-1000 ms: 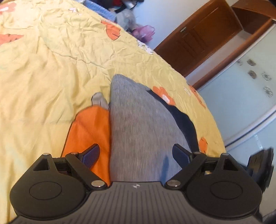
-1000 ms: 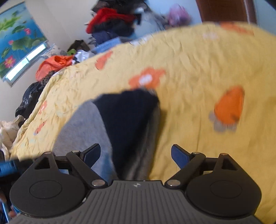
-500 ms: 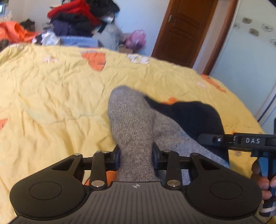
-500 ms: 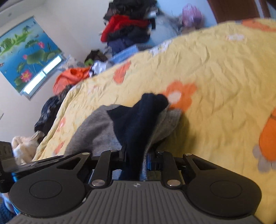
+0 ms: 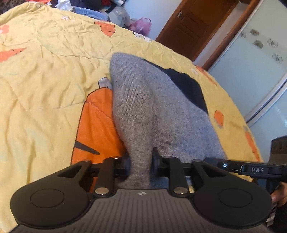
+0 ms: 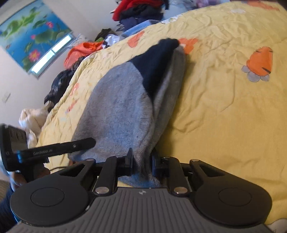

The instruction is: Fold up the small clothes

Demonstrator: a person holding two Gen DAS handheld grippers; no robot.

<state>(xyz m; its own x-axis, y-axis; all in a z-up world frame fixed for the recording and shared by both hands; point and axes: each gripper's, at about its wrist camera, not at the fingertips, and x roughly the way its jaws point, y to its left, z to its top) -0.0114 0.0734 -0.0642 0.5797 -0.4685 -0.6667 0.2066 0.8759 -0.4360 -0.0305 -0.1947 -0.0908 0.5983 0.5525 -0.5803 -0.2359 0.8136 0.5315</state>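
A grey knit sock (image 5: 152,107) with a navy toe (image 5: 188,87) lies lengthwise on the yellow bedspread (image 5: 44,89). My left gripper (image 5: 140,162) is shut on the near grey edge of the sock. In the right wrist view the sock (image 6: 122,107) shows its navy end (image 6: 157,61) far from me, over a second grey layer. My right gripper (image 6: 141,161) is shut on the sock's near edge. Each gripper shows at the edge of the other's view, the right one (image 5: 251,169) close beside the left one (image 6: 53,147).
The bedspread has orange carrot prints (image 6: 260,61). Piles of clothes (image 6: 140,10) lie beyond the far side of the bed. A brown door (image 5: 197,23) and a pale wardrobe (image 5: 260,62) stand to the right. A lotus picture (image 6: 30,39) hangs on the wall.
Both grippers were open over the sock a second ago and have since shut on its near edge. In the last half second both views have tilted and the sock has been drawn flatter.
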